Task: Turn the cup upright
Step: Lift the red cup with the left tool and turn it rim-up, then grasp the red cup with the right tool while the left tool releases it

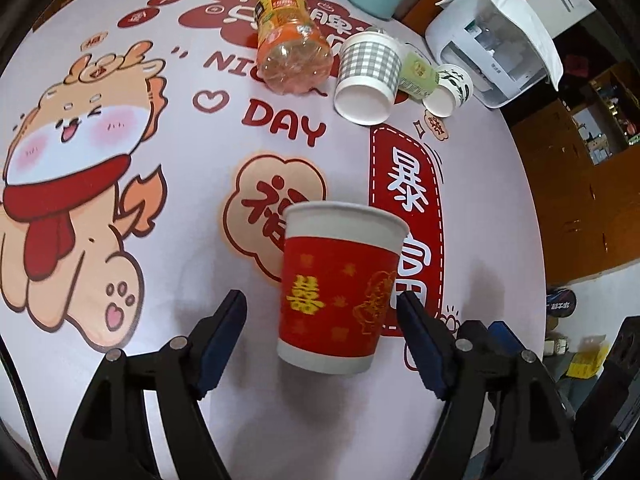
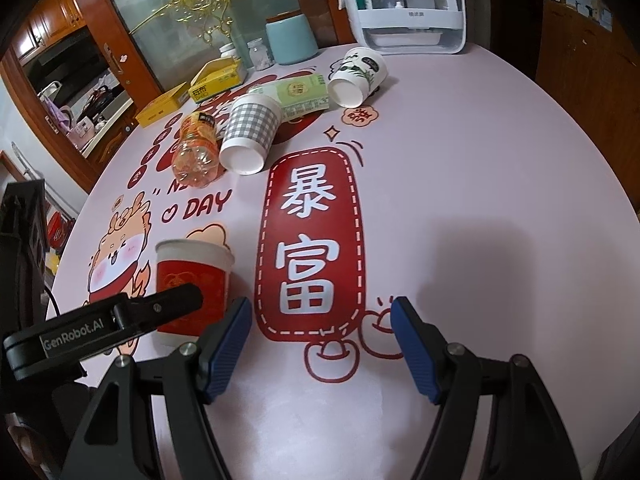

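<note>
The red cup [image 1: 336, 284] stands upright on the tabletop [image 1: 200, 360], between the left gripper [image 1: 320, 312]'s parted, non-touching fingers; the right gripper [image 2: 320, 316] gapes empty beside it.

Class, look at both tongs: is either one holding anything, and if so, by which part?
Nothing is held. The left tongs stand open around the upright red cup, pads apart from its sides. The right tongs are open over bare table.

The red paper cup [image 1: 336, 288] looks matt. The tablecloth [image 1: 192, 152] is smooth, faintly glossy — the orange bottle [image 1: 292, 44] clear, shiny plastic.
</note>
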Motion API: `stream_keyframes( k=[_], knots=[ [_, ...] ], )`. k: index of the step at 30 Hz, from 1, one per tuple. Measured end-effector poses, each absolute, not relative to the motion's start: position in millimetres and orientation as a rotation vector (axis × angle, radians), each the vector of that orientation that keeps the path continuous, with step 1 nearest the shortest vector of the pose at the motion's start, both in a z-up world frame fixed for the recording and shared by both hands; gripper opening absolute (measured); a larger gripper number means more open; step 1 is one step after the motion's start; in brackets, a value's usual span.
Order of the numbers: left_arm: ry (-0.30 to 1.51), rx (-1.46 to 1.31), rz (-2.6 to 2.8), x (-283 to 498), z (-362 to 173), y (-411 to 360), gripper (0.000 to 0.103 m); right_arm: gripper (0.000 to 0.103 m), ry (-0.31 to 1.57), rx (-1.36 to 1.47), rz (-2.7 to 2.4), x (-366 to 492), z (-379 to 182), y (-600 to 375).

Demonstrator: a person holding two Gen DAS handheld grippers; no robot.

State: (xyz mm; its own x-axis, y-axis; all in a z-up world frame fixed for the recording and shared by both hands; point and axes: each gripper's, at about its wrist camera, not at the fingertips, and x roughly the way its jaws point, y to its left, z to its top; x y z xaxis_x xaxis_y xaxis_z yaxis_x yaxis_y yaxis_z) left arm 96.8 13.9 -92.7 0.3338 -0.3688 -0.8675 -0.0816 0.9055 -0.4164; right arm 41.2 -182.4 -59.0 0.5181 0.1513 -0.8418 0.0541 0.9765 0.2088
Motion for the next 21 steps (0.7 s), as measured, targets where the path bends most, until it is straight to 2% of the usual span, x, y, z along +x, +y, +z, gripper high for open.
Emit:
stream_keyframes(
  k=[10,21],
  knots=[
    [1.217,-0.385,-0.213,90.9,-85.6,19.6,0.076,0.072,1.041,0.229,0.094,43.8,-60.9,-175.0],
    [1.141,-0.353,-0.251,76.2,-55.0,29.0,0.076,0.072,1.047,0.244,0.126,44.2,-59.1,-167.6]
  ],
)
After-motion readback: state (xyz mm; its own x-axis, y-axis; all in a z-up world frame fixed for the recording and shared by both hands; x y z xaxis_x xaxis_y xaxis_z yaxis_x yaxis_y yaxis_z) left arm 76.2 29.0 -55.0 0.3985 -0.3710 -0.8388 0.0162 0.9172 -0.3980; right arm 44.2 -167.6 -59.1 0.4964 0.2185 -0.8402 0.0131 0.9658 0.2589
